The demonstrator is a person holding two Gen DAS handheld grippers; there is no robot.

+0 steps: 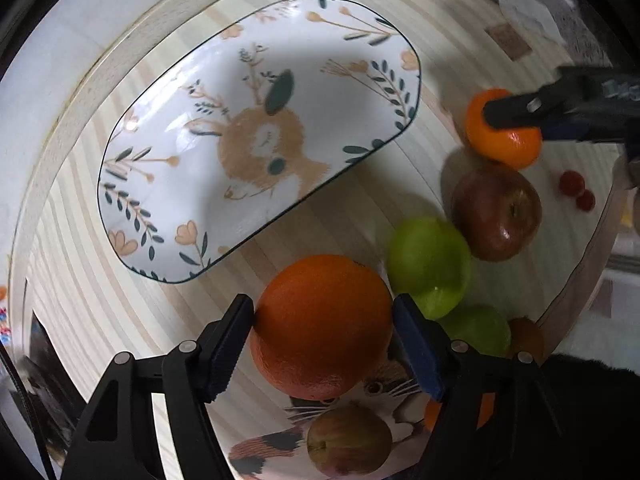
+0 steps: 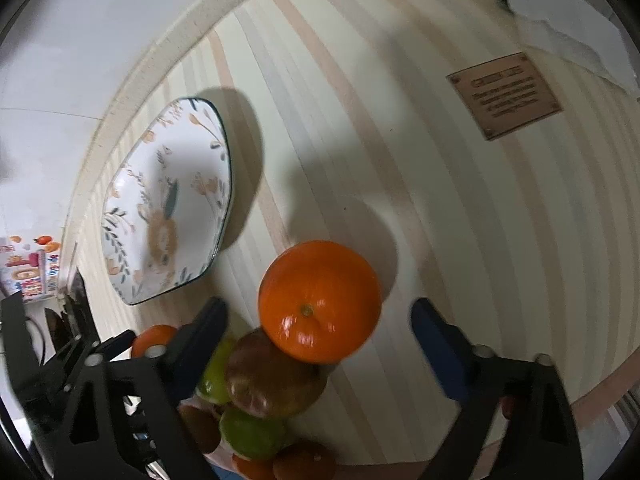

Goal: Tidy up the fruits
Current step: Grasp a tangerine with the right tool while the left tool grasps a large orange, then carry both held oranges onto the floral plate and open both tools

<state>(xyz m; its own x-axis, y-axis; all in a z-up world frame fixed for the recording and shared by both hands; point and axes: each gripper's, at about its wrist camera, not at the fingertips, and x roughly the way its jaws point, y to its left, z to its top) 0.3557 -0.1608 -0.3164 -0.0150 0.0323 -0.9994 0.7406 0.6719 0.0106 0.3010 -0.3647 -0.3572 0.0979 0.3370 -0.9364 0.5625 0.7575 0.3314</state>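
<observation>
2 glossy oranges: left gripper [image 1: 323, 328] clamps 1 [image 1: 322, 326]; right gripper [image 2: 320, 322] jaws spread.

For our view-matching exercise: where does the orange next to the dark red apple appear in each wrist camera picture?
Left wrist: the orange is at the upper right, just above the dark red apple.
Right wrist: the orange is near the centre, slightly low, above the apple.
Shared landmark: the deer plate, left of the orange in both views.
</observation>
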